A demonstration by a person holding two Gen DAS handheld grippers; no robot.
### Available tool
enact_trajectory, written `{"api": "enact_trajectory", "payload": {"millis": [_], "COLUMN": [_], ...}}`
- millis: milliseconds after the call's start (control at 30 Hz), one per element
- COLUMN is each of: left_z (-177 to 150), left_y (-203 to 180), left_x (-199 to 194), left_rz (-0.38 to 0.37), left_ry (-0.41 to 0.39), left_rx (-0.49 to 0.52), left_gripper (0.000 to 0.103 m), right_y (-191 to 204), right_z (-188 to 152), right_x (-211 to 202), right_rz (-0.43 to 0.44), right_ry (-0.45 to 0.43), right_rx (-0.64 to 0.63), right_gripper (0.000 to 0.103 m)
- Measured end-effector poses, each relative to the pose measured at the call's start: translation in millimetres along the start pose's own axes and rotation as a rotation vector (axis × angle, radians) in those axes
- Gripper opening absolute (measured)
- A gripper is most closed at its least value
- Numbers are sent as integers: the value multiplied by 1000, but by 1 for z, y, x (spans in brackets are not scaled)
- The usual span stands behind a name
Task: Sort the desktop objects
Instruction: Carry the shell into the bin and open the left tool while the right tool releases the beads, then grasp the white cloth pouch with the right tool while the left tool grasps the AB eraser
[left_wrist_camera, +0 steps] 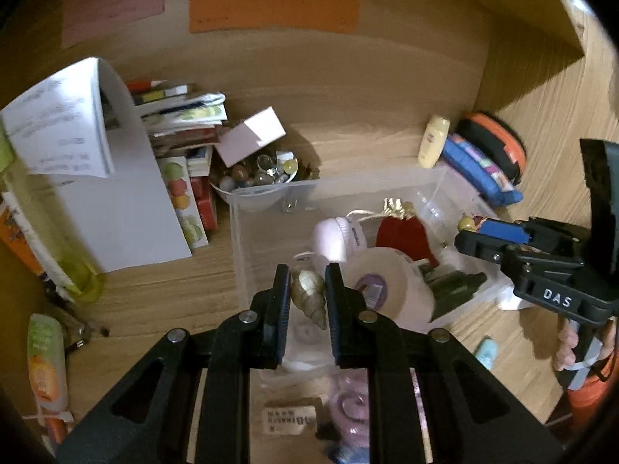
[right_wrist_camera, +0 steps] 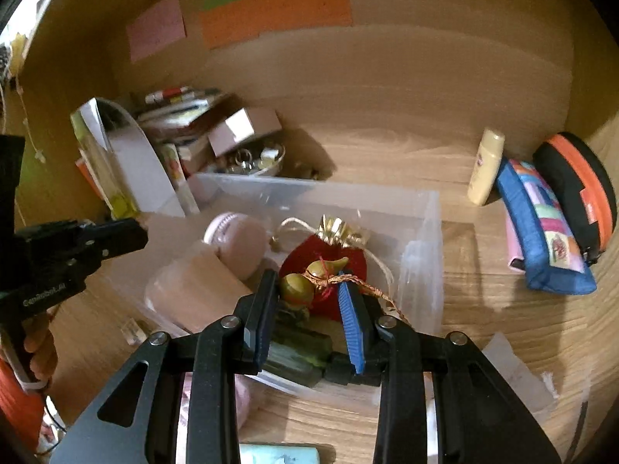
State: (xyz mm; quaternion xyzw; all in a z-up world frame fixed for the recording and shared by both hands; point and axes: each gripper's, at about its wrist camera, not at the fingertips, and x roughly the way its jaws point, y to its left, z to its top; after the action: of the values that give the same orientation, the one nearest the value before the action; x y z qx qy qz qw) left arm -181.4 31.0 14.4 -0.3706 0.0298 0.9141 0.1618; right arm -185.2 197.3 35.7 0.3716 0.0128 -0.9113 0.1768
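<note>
Pinching a shell in the left fingers and a gourd in the right fingers, both grippers hang over the bin, apparently to sort them in.

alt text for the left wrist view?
The left gripper is shut on a spiral seashell above a clear plastic bin holding a tape roll and a red pouch. The right gripper reaches in from the right.

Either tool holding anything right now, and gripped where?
Left tool pinches a spiral shell across its sides. Right tool grips a small gourd charm around its body.
</note>
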Motion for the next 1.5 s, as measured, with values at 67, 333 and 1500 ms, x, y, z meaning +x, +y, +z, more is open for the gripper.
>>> {"api": "enact_trajectory", "payload": {"millis": [67,333,1500], "left_z": [0,0,-99], "left_y": [0,2,49], "left_x": [7,15,-24], "left_rz": [-1,-18,89], "left_ry": [17,35,161], "left_rx": [-1,11,-21], "left_gripper": [17,17,58], "right_y": [0,4,-33], "right_z": [-1,-6,-83], "right_x": [5,17,-78], "right_rz": [-7,-1,-106], "right_ry": [3,62,70], "right_rx": [-2,-33,32], "right_gripper": [29,29,88]}}
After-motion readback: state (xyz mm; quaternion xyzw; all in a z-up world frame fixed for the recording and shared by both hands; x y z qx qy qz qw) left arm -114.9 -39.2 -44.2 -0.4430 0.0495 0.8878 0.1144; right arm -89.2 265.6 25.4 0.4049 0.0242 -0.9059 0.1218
